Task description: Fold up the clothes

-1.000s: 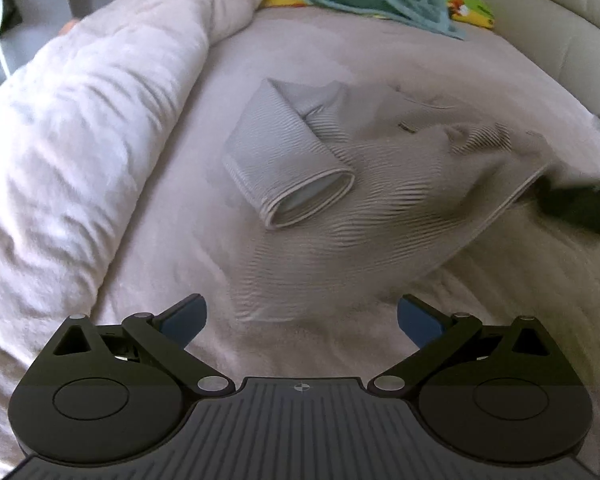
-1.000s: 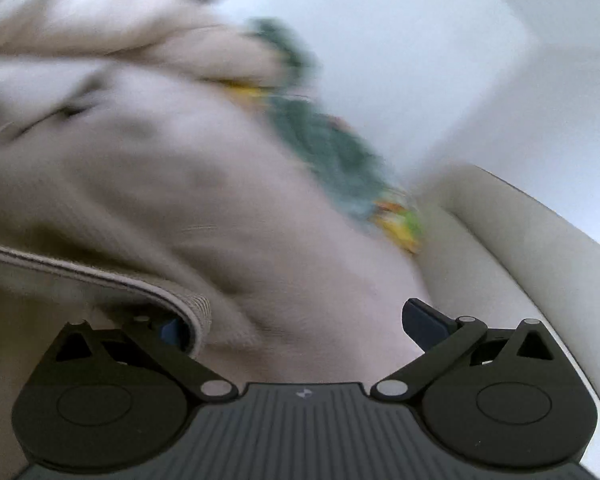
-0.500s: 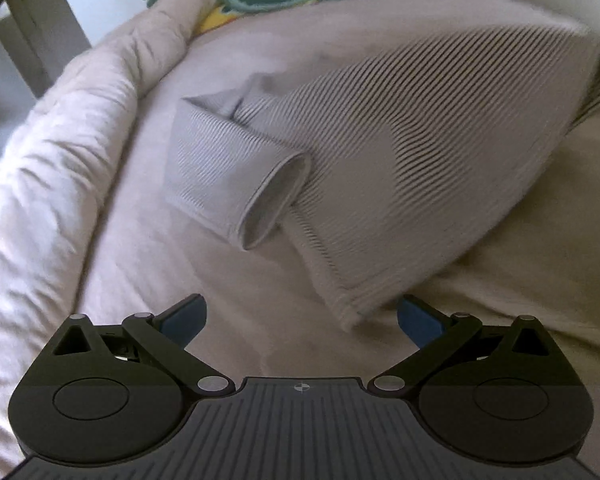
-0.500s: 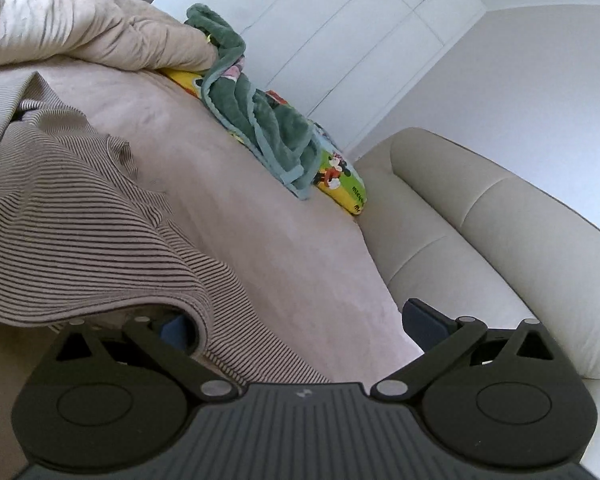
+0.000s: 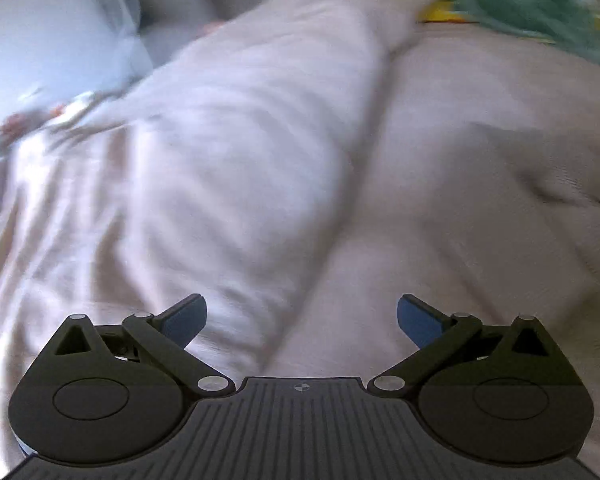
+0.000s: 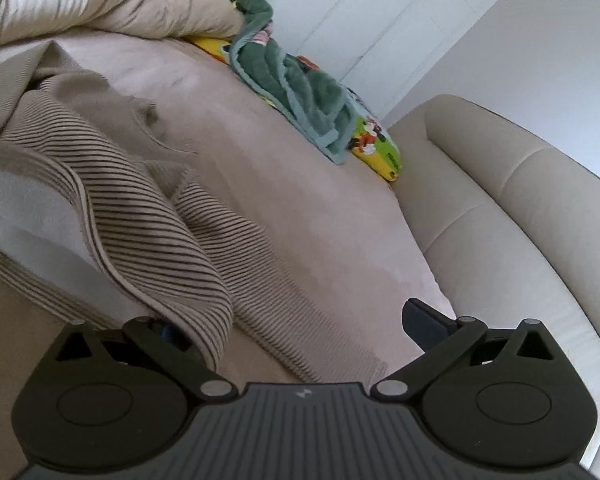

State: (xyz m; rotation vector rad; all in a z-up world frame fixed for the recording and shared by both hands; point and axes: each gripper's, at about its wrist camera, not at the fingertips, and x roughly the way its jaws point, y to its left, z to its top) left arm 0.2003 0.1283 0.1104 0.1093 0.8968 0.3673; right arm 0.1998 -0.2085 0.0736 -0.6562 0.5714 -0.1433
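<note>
A beige ribbed striped garment lies bunched on the bed in the right wrist view, one edge turned back to show its pale inside. My right gripper is open. Garment cloth drapes over its left finger and hides that tip, while the right finger is bare above the sheet. In the blurred left wrist view my left gripper is open and empty, low over the bed where duvet meets sheet. A dim fold at the right may be the garment; I cannot tell.
A rumpled pale duvet fills the left of the bed and shows again as duvet. A green towel on a bright cartoon-print cloth lies at the head. A cream padded headboard runs along the right.
The left wrist view has swung left, off the garment and onto the duvet. The garment's lifted side has come down and now lies bunched beside the right gripper.
</note>
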